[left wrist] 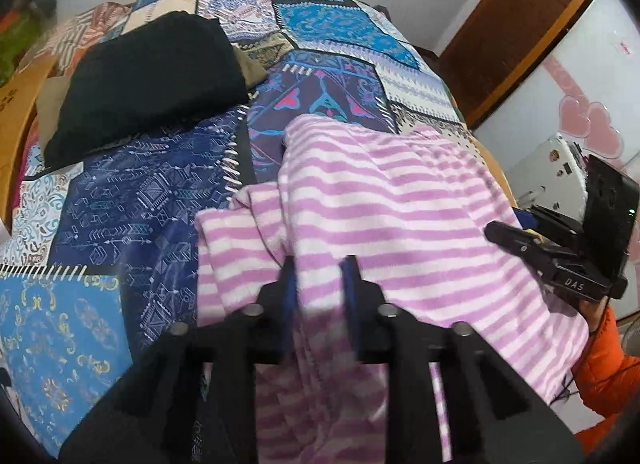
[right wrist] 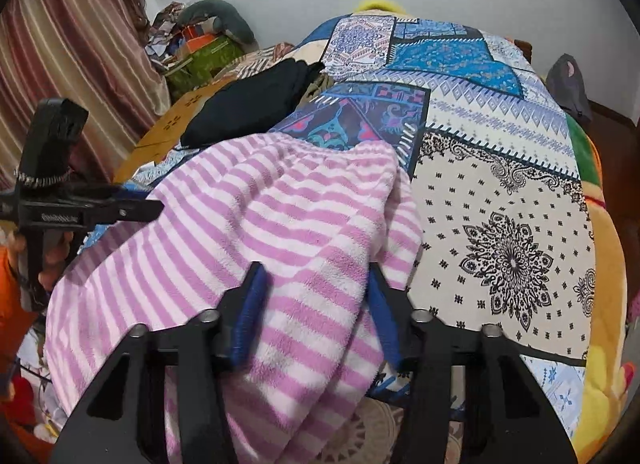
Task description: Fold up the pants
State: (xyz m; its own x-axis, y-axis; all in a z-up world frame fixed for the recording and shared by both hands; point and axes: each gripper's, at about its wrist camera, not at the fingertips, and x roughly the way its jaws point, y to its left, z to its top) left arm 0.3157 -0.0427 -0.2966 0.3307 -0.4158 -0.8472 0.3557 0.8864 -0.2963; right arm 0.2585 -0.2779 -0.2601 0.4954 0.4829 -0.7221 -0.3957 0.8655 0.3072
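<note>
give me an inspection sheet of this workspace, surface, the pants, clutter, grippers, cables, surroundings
Surface: bed under a patchwork bedspread, blue and white printed panels.
Job's things: pink-and-white striped fleece pants, rumpled, draped over the near edge of the bed.
Clutter: black folded garment farther back on the bedspread, apart from the pants; a tan cloth peeks from under it.
Grippers: left gripper has pants fabric between its fingers, gap visible; right gripper open, fingers wide either side of the fabric.
Cables: nothing seen on the bed.
Surroundings: striped curtain, white wall, wooden door frame.
</note>
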